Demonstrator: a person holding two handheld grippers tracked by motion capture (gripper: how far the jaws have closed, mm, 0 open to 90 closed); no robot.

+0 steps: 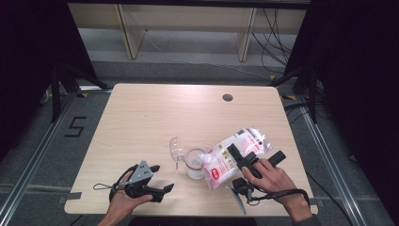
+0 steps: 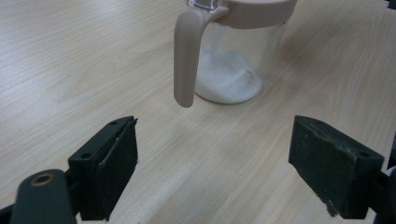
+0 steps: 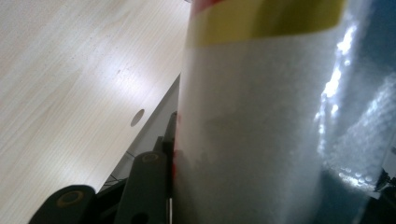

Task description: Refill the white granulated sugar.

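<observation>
High view: the right gripper (image 1: 234, 154), at lower right of the frame, grips a clear plastic bag of white granules with red print (image 1: 235, 155), its black jaws closed on the bag's sides; the bag is tilted with its lower end at the rim of a small clear glass jar with a beige lid and handle (image 1: 194, 162), just right of lower centre on the pale wooden table (image 1: 141, 117). The jar's transparent flip lid (image 1: 175, 148) stands open at its left. The left gripper (image 1: 161, 179), at lower left, rests apart from the jar with jaws spread wide and nothing between them. Left gripper view: the jar (image 2: 229, 56), at upper centre, holds a low layer of white granules (image 2: 226, 81). Right gripper view: the bag (image 3: 261, 121) sits pressed between the jaws
</observation>
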